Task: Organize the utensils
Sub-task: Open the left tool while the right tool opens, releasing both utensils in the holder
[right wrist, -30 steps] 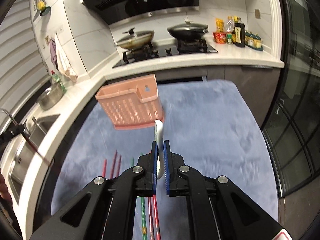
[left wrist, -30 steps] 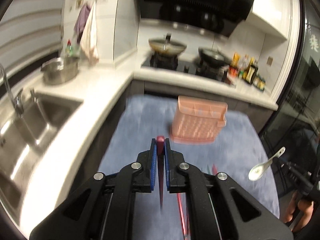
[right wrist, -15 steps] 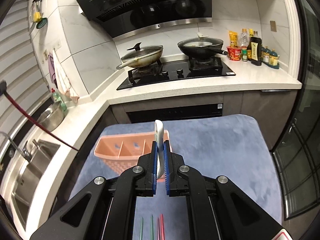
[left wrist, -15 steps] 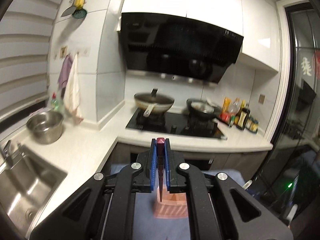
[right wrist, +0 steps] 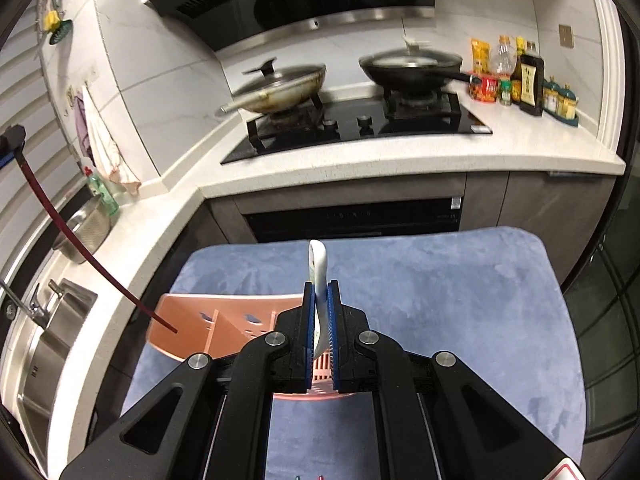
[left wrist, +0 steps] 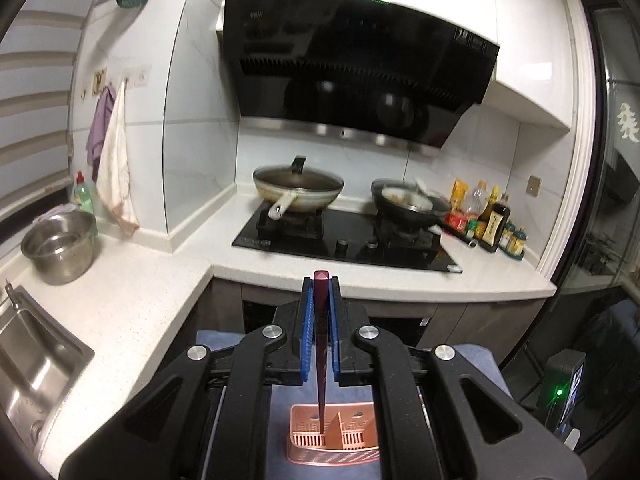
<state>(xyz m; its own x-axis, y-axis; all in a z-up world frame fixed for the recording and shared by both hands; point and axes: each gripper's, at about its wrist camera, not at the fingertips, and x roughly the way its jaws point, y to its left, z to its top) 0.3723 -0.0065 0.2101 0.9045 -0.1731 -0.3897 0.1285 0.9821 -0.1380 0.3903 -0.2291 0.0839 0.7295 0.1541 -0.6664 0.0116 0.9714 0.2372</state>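
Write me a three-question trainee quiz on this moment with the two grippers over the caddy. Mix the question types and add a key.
1. True or false: the left gripper is shut on a dark red chopstick.
2. What does the right gripper hold? A) a green chopstick B) a white spoon C) a fork
3. Fill in: the chopstick's tip hangs over the pink ____ standing on the blue mat.

Key: 1 true; 2 B; 3 caddy
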